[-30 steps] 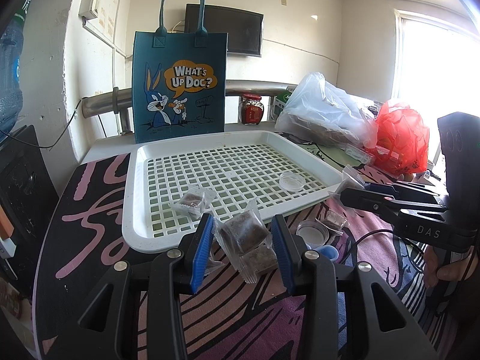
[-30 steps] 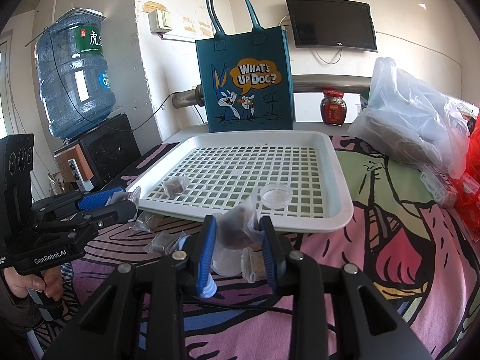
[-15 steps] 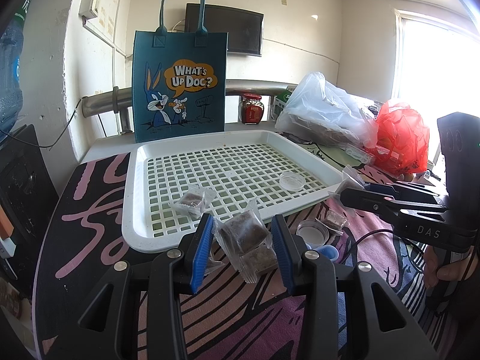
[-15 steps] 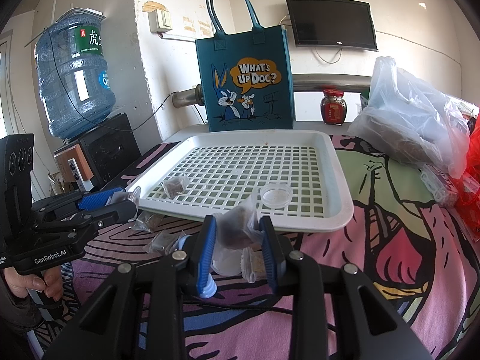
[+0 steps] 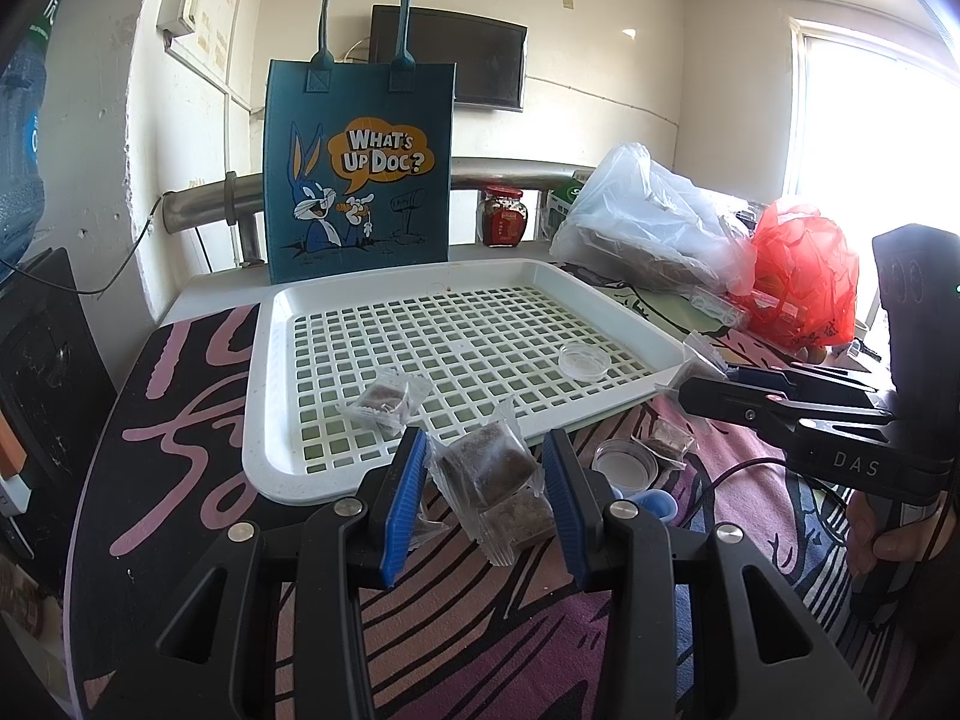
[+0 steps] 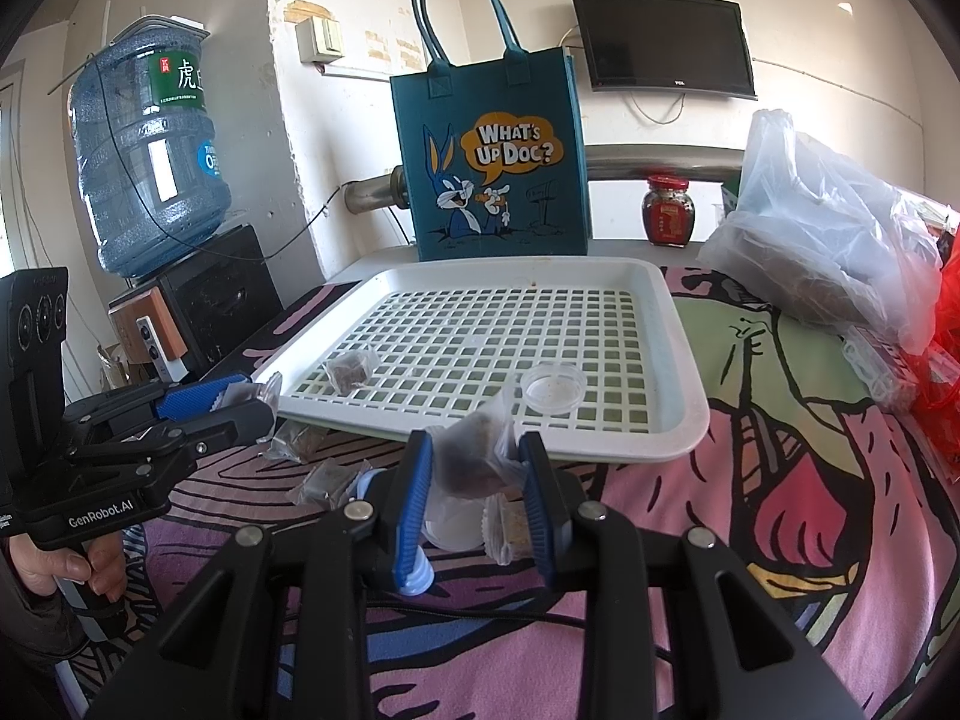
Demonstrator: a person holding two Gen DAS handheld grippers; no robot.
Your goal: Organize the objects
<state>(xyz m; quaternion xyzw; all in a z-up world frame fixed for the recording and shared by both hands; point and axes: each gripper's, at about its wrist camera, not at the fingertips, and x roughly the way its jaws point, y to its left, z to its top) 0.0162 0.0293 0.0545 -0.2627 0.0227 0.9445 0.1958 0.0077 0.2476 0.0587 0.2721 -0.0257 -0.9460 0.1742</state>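
A table (image 6: 750,540) is covered by a cartoon-printed cloth in pink, black and green. A white slotted tray (image 6: 684,420) is set on it, with a blue tote bag (image 6: 492,180) stood upright behind. Small wrapped packets (image 6: 324,483) and a round lid (image 5: 624,462) are scattered on the cloth before the tray. A clear plastic bag (image 6: 840,240) and a red bag (image 5: 804,276) are laid at the right.
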